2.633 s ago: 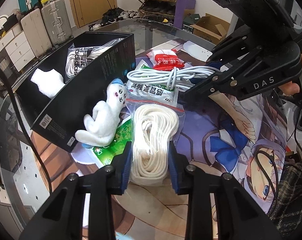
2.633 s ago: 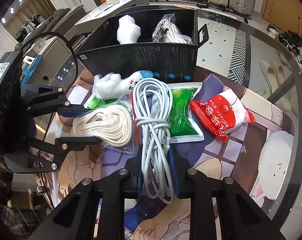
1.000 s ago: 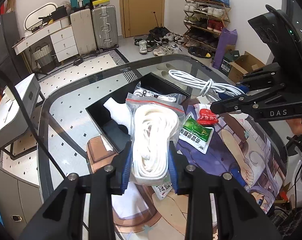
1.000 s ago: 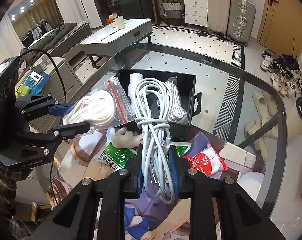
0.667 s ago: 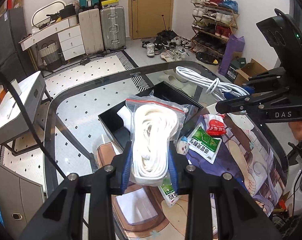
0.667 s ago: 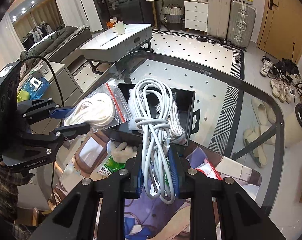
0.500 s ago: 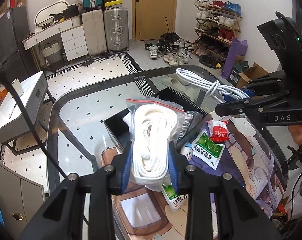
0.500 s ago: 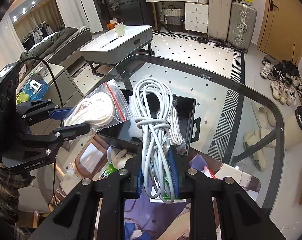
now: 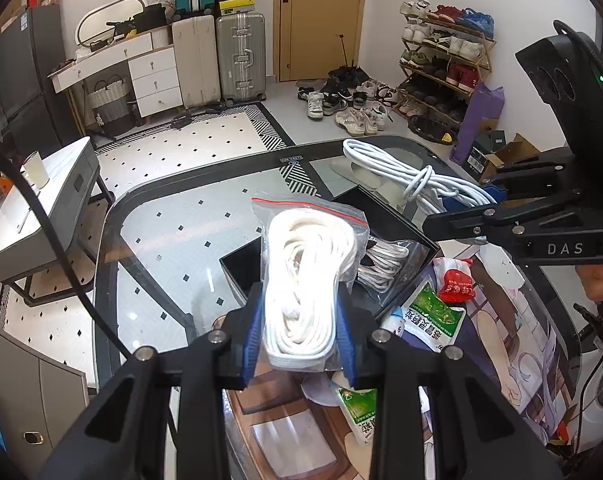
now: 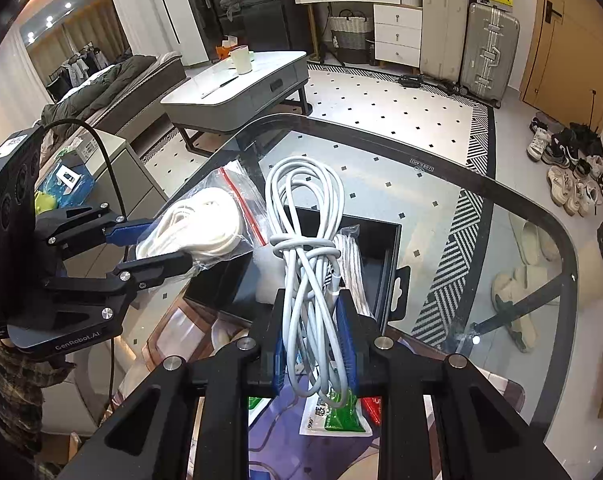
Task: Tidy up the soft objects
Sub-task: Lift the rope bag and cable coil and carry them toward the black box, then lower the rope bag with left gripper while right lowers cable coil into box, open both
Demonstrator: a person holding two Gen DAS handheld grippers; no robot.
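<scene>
Currently I am watching the left gripper [image 9: 301,334] clenching a clear zip bag of white cord [image 9: 307,276], its fingers [image 9: 251,336] pressing both sides, held in the air above the black box [image 9: 397,224] on the glass counter [image 9: 173,240]. Right gripper [image 10: 315,342] is gripping a bundled white cable [image 10: 307,264] over the same box. Green packets [image 9: 431,314] and a red packet [image 9: 455,280] are lying beside the box.

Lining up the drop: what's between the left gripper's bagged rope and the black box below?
Nothing: in the left wrist view the bagged rope hangs directly above the black box, open air between.
</scene>
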